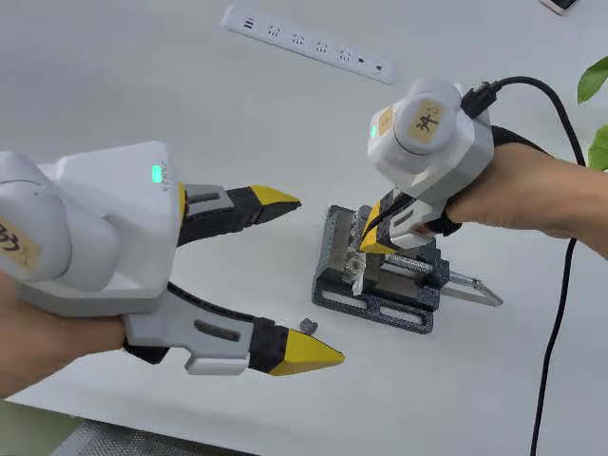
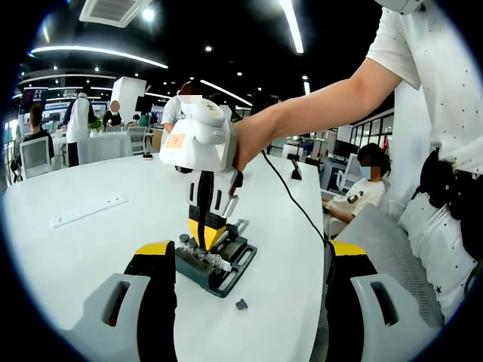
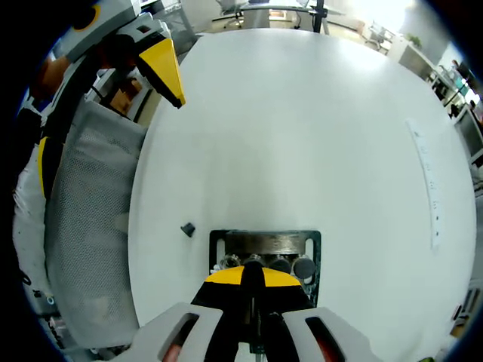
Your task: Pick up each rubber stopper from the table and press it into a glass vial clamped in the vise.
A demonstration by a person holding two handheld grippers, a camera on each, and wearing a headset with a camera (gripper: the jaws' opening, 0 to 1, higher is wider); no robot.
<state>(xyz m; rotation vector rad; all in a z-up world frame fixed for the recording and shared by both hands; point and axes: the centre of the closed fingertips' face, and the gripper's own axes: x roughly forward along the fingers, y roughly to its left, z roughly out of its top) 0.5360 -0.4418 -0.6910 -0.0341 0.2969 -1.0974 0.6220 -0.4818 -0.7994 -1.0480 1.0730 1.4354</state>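
A small dark vise (image 1: 380, 285) (image 2: 219, 264) (image 3: 264, 243) stands on the white table and clamps a row of glass vials (image 3: 281, 264); at least one vial carries a dark stopper (image 3: 303, 266). My right gripper (image 1: 373, 242) (image 2: 205, 235) (image 3: 253, 276) points down onto the vials with its yellow tips together, shut; I cannot see whether anything sits between them. One loose grey rubber stopper (image 1: 307, 325) (image 2: 241, 305) (image 3: 187, 228) lies on the table beside the vise. My left gripper (image 1: 299, 275) (image 2: 249, 253) hovers open and empty to the left of the vise, above that stopper.
A white power strip (image 1: 309, 43) (image 2: 87, 211) (image 3: 426, 181) lies at the far side of the table. A black cable (image 1: 560, 313) runs from the right gripper down the right side. A mesh chair (image 3: 90, 226) stands at the table's near edge. Green leaves (image 1: 597, 114) show at far right.
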